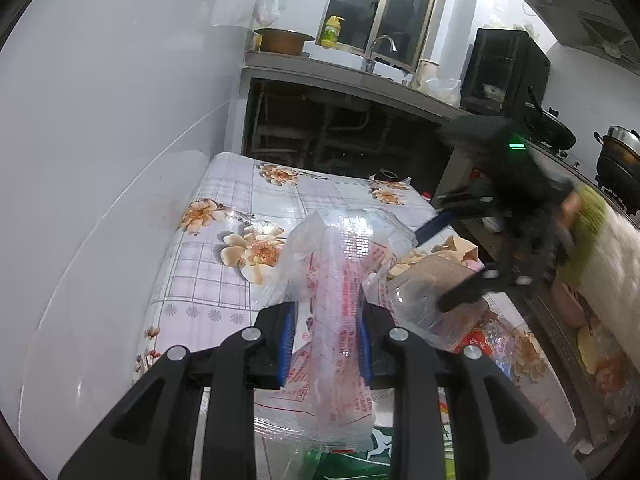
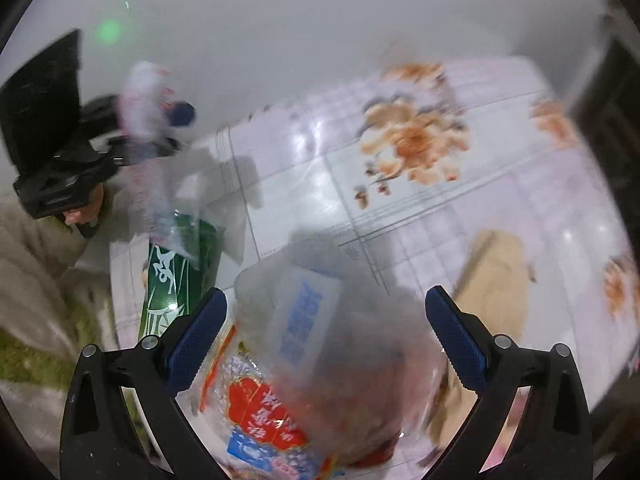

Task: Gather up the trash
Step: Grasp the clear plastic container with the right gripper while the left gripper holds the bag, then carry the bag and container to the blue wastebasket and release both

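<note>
My left gripper (image 1: 327, 330) is shut on a clear plastic bag with red print (image 1: 340, 280), held up above the flowered table (image 1: 224, 264). It shows in the right wrist view (image 2: 148, 100) at the upper left with the bag (image 2: 160, 184) hanging from it. My right gripper (image 2: 324, 332) is open, its blue pads on either side of a crumpled clear container (image 2: 320, 320) that lies over a red and blue wrapper (image 2: 260, 416). It shows in the left wrist view (image 1: 432, 268) over the same clear container (image 1: 424, 300).
A green packet (image 2: 176, 280) lies under the bag near the table's edge. Brown paper (image 2: 492, 280) lies to the right of the container. A counter with a sink (image 1: 360, 76), pots and a stove (image 1: 616, 160) stands beyond the table. A white wall (image 1: 120, 120) runs along the left.
</note>
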A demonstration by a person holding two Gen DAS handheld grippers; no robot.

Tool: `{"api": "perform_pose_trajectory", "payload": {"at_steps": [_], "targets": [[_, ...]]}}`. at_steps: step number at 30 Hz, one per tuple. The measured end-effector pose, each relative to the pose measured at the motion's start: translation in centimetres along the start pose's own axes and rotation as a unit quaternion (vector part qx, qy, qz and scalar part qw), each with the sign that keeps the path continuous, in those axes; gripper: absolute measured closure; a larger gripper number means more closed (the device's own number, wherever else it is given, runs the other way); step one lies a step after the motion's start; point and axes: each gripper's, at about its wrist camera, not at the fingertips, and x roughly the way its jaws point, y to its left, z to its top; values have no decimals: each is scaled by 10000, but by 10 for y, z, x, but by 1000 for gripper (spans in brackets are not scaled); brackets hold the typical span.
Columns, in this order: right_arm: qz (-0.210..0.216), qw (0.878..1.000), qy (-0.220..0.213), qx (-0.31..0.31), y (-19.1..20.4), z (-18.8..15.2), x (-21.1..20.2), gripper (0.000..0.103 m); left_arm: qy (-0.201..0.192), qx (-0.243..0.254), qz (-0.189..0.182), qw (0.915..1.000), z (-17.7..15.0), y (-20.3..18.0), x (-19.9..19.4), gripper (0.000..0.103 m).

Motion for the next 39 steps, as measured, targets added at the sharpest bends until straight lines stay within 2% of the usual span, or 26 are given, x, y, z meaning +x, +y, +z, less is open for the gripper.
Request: {"api": "perform_pose_trajectory", "payload": {"at_steps": [4, 9, 14, 20, 22, 26, 28, 31, 33, 35, 36, 37, 38, 39], "targets": [[498, 9951, 782, -345, 3, 11, 29, 7, 0, 73, -51, 10000, 3, 0, -1, 78], [439, 9827, 1553, -904, 20, 7, 55, 7, 26, 111, -112, 9999, 2, 0, 2, 78], [423, 9770, 1818, -1035, 27, 2, 67, 7, 85, 50, -185, 9998, 2, 3, 8, 78], [500, 9758, 1909, -938, 34, 0, 83, 7, 69, 41, -205, 9998, 1, 2, 7, 78], [502, 9777, 1855, -844, 34, 2, 83, 10, 58, 22, -183, 9998, 1, 3, 7, 78], [472, 9850, 1548, -597, 27, 4, 66, 12, 35, -66, -135, 9999, 0, 6, 3, 78], [425, 9904, 1244, -437, 26, 2, 50, 12, 1, -102, -118, 9999, 0, 7, 0, 78], [281, 9980, 569, -18, 20, -8, 17, 12, -88, -158, -109, 9998, 2, 5, -6, 78], [89, 9988, -66, 470, 12, -23, -10, 12, -141, -193, -119, 9996, 3, 2, -11, 78], [-168, 9909, -742, 1114, 7, -42, -35, 12, -186, -197, -132, 9995, 5, -3, -15, 78], [-288, 9816, -1110, 1526, 8, -58, -48, 12, -206, -186, -146, 9995, 5, -6, -17, 78], [-401, 9749, -1291, 1769, 7, -64, -53, 12, -215, -177, -168, 9995, 5, -10, -19, 78], [-560, 9586, -1589, 2295, 10, -85, -62, 12, -231, -159, -221, 9994, 6, -14, -21, 78], [-540, 9474, -1793, 2595, 15, -100, -68, 13, -240, -134, -264, 9993, 6, -19, -23, 78]]}}
